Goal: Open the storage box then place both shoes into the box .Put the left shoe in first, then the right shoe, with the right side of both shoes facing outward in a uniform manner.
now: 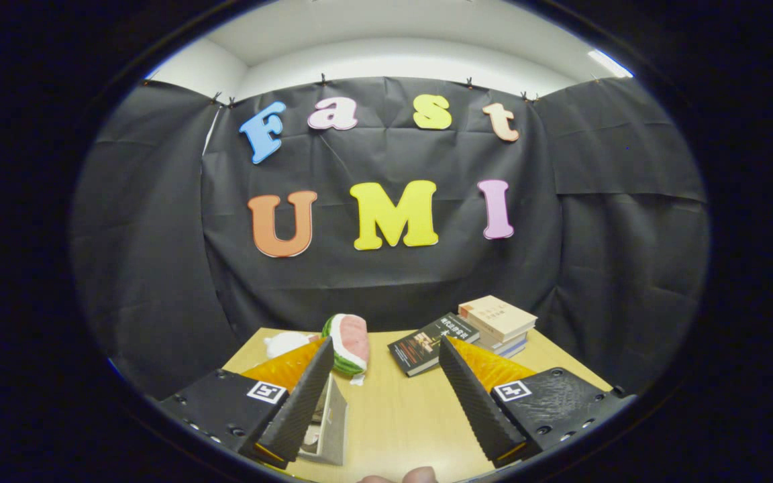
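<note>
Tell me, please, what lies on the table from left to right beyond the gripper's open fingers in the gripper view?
White soft item → watermelon-slice toy → dark book lying flat → stack of books. The gripper holds nothing.

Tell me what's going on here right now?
The handheld tool is open above a wooden table, gripping nothing. Beyond its fingers lie a watermelon-slice toy, a dark book and a stack of books. A box-like edge sits by one finger. No shoe handled yet.
</note>
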Demonstrator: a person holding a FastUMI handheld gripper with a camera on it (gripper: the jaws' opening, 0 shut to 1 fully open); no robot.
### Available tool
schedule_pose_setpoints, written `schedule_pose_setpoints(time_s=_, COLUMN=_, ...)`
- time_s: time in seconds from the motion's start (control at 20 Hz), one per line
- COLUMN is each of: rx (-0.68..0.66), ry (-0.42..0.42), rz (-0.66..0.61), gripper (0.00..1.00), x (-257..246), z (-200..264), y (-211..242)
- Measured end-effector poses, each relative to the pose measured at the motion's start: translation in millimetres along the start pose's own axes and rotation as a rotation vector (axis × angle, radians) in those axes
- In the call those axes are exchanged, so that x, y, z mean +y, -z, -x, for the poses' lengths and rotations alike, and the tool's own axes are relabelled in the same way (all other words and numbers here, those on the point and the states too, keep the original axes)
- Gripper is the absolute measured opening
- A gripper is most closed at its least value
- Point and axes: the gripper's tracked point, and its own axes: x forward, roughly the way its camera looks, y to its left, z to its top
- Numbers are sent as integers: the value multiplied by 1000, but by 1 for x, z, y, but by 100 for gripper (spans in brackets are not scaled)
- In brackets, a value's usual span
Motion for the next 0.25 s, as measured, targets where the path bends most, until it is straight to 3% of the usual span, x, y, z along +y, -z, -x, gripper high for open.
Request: schedule_pose_setpoints(time_s=0.25, rx=3, ry=8, rz=-4, gripper=96, x=0, z=-2, y=4)
